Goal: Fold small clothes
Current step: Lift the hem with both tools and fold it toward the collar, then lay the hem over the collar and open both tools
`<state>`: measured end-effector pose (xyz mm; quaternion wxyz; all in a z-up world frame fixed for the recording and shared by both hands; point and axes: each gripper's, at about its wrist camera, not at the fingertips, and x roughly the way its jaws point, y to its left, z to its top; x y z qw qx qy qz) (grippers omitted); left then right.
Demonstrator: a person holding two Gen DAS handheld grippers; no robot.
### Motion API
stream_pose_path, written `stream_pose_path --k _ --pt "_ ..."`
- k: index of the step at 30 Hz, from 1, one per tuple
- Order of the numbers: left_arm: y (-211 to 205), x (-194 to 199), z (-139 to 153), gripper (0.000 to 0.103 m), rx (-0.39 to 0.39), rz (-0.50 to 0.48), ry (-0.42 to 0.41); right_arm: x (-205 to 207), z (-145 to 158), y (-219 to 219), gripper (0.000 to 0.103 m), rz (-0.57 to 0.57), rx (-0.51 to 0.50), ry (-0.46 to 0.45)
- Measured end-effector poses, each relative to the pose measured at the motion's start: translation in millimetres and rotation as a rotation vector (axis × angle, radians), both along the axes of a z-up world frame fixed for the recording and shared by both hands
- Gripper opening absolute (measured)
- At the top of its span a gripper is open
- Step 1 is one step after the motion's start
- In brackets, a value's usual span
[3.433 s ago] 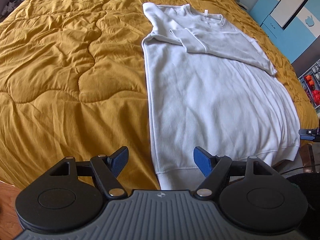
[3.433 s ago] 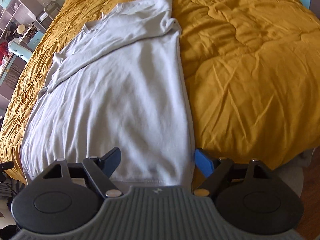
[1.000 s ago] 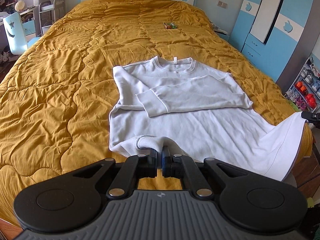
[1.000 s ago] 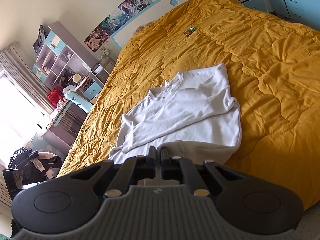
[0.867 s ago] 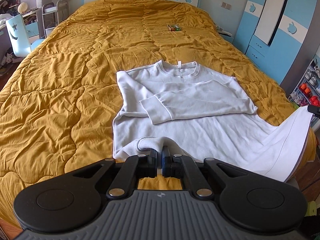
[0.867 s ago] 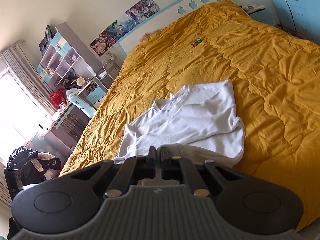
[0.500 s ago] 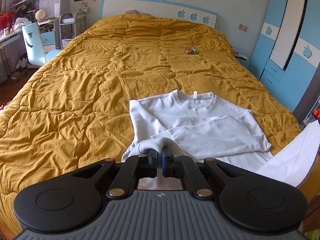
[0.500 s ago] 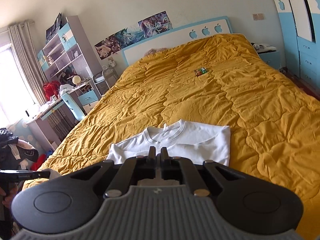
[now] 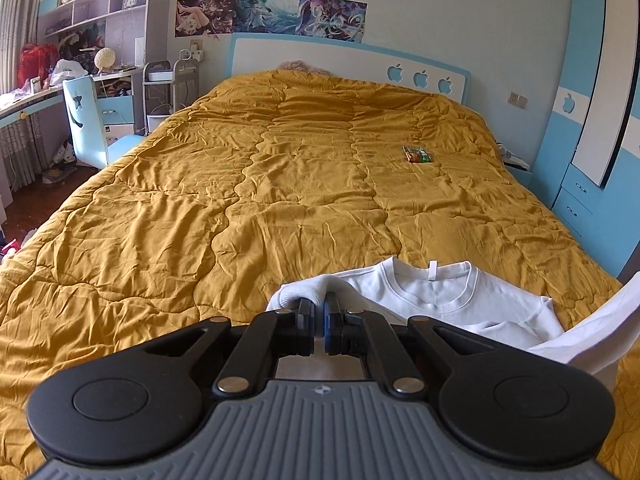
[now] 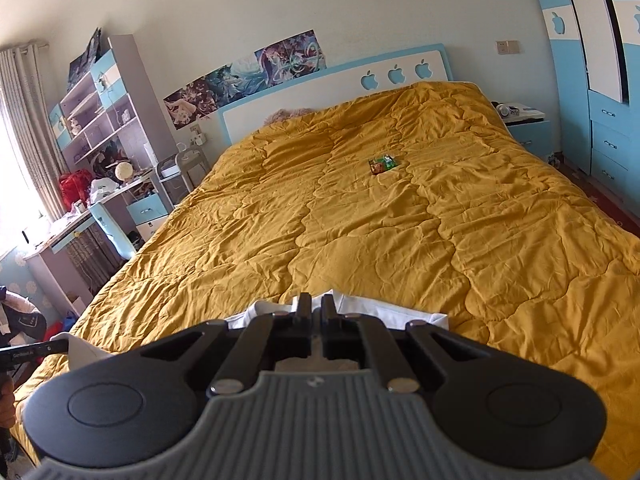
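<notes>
A white sweatshirt (image 9: 472, 300) lies on the mustard quilt (image 9: 280, 200), its sleeves folded across the chest and its collar facing the headboard. My left gripper (image 9: 319, 304) is shut on a corner of the sweatshirt's hem, and the cloth bunches over its tips. The lifted hem stretches off to the right edge of the left wrist view. In the right wrist view my right gripper (image 10: 313, 304) is shut on the other hem corner of the sweatshirt (image 10: 392, 314), most of which is hidden beneath the gripper. The left gripper (image 10: 60, 346) shows at the left edge there, holding white cloth.
A small colourful packet (image 9: 417, 156) lies on the quilt near the headboard (image 9: 348, 60). A desk, chair (image 9: 86, 120) and shelves stand left of the bed. Blue wardrobes (image 9: 592, 120) and a bedside cabinet (image 10: 528, 128) stand on the right.
Both grippers have carried the hem up and forward toward the collar. The sweatshirt's lower half now lies doubled over its chest, and only the collar area shows ahead of the tips.
</notes>
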<state>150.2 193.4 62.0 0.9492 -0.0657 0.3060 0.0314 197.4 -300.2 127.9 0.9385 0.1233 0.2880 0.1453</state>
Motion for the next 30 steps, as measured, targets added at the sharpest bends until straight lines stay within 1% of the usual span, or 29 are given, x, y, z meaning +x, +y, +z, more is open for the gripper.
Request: stream_pose_path --k 3,5,6,8,9,10,13,16,17,19,20,21,23,25,26,27,28,29,30 --pt "-3.3 24.6 -10.1 0.004 0.045 -0.002 -0.007 41.3 -15.7 -3.4 0.000 -0.081 0.019 0.047" --pt "-5.0 40.9 -19.5 0.004 0.055 0.001 -0.002 63.8 -25.4 -5.7 0.000 -0.128 0.030 0.049" --pt "-5.1 48.4 -24.3 0.004 0.047 0.005 0.008 71.3 -28.8 -6.9 0.000 -0.138 0.035 0.051" --pt "-4.4 64.1 -37.3 0.004 -0.007 0.007 0.043 89.6 -39.7 -8.1 0.000 -0.152 0.050 0.080" --pt "-5.0 70.4 -44.6 0.004 -0.022 0.019 0.062 95.9 -45.9 -7.1 0.000 -0.149 0.050 0.097" --pt "-6.6 74.5 -50.1 0.004 -0.020 0.031 0.074 102.1 -54.9 -4.3 0.000 -0.123 0.045 0.117" --pt "-9.6 81.1 -62.8 0.004 0.016 0.042 0.083 108.2 -83.8 3.1 0.000 -0.090 -0.001 0.184" --pt "-8.5 80.8 -65.1 0.004 0.012 0.030 0.091 102.7 -118.0 7.8 0.002 -0.074 -0.033 0.276" --pt "-8.0 79.5 -64.1 0.004 0.013 0.026 0.090 98.3 -131.0 7.2 0.004 -0.067 -0.022 0.320" --pt "-6.9 76.4 -61.7 0.004 0.016 0.014 0.086 90.8 -150.2 2.6 0.014 -0.070 0.038 0.396" --pt "-6.4 76.2 -60.4 0.004 0.017 0.007 0.085 85.4 -160.6 -0.5 0.025 -0.078 0.084 0.439" --pt "-6.0 75.7 -59.4 0.004 0.017 0.003 0.086 82.0 -168.7 -3.4 0.030 -0.083 0.128 0.473" --pt "-4.8 75.2 -58.1 0.004 0.012 -0.001 0.089 74.5 -182.3 -8.6 0.030 -0.092 0.226 0.535" --pt "-4.9 76.3 -58.8 0.004 0.009 -0.004 0.092 70.5 -189.7 -10.6 0.034 -0.090 0.307 0.551" --pt "-5.8 76.7 -59.4 0.004 0.013 -0.005 0.093 71.0 -192.0 -10.1 0.034 -0.099 0.306 0.553" --pt "-7.2 77.0 -60.1 0.004 0.023 -0.006 0.094 72.6 -193.6 -7.7 0.029 -0.119 0.280 0.553" --pt "-8.2 76.8 -60.8 0.004 0.031 -0.005 0.096 74.2 -194.5 -5.6 0.021 -0.128 0.263 0.548" --pt "-8.7 76.6 -61.6 0.004 0.033 -0.003 0.095 76.2 -197.3 -4.7 0.004 -0.126 0.265 0.546" --pt "-8.7 76.0 -62.0 0.004 0.029 -0.001 0.094 76.6 -199.2 -5.7 0.002 -0.131 0.294 0.552"
